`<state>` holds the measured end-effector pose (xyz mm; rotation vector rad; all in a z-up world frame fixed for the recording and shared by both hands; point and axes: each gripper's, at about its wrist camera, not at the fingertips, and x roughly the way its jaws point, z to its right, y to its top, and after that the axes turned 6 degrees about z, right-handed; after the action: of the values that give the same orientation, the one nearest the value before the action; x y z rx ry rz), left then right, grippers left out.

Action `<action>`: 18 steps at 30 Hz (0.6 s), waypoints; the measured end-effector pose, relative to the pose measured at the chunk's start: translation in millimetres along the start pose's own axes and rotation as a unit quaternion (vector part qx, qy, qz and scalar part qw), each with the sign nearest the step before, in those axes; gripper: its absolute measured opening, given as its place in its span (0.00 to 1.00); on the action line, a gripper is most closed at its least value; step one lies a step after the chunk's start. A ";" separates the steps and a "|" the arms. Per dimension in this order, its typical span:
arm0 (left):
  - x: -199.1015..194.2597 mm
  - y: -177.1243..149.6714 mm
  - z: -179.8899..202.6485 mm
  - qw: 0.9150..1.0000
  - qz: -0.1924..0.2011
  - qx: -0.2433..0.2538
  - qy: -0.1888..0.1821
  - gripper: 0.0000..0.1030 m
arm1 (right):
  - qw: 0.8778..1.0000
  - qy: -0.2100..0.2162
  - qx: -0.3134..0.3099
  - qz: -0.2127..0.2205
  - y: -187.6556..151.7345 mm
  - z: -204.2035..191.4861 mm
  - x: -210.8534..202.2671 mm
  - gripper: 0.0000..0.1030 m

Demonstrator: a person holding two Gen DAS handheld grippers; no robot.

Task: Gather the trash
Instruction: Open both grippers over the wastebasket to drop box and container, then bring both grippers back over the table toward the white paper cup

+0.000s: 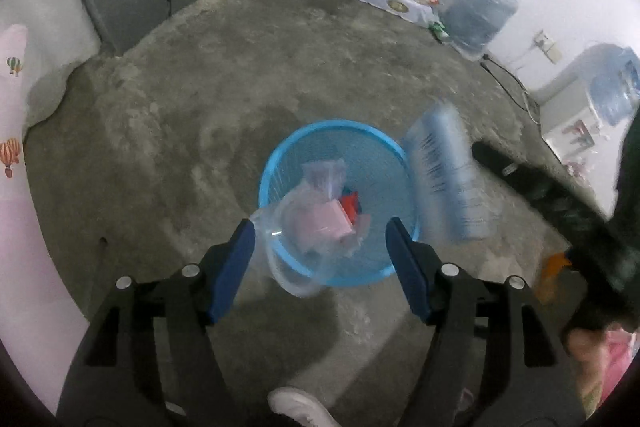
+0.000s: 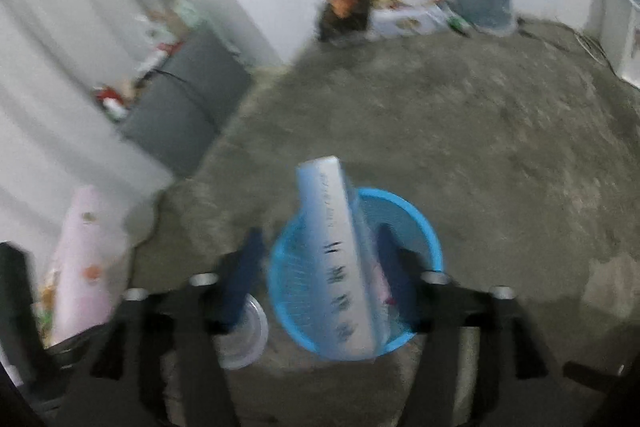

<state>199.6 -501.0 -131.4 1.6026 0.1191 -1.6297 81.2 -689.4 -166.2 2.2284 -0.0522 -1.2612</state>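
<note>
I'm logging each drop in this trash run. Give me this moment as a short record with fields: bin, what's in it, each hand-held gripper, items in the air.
bin: blue mesh basket on concrete floor
contents: pink box, red scrap, clear wrapper
left hand-held gripper: open, above the bin
item by it: clear plastic cup, between the jaws, blurred
right hand-held gripper: open
item by it: pale blue carton, blurred, over the bin

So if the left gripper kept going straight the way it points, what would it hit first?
Most likely the clear plastic cup between the open fingers of the left gripper, then the blue basket below it. Blur makes the depth uncertain.
</note>
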 end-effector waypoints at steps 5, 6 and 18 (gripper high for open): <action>-14.8 -4.7 0.2 0.999 0.018 0.006 -0.028 0.65 | 1.000 -0.002 0.020 -0.004 -19.3 19.4 3.8 0.60; -18.6 -4.9 -0.4 0.999 0.023 0.008 -0.028 0.65 | 1.000 0.003 0.025 -0.002 -24.0 22.2 -0.9 0.60; -130.5 -15.0 -48.4 0.995 0.095 -0.008 -0.038 0.69 | 0.997 0.073 -0.016 0.010 -46.2 -4.1 -50.2 0.60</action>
<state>208.5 -400.6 -34.3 1.4899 -0.0585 -1.5362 45.7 -633.7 -148.5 2.2793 0.0017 -1.0787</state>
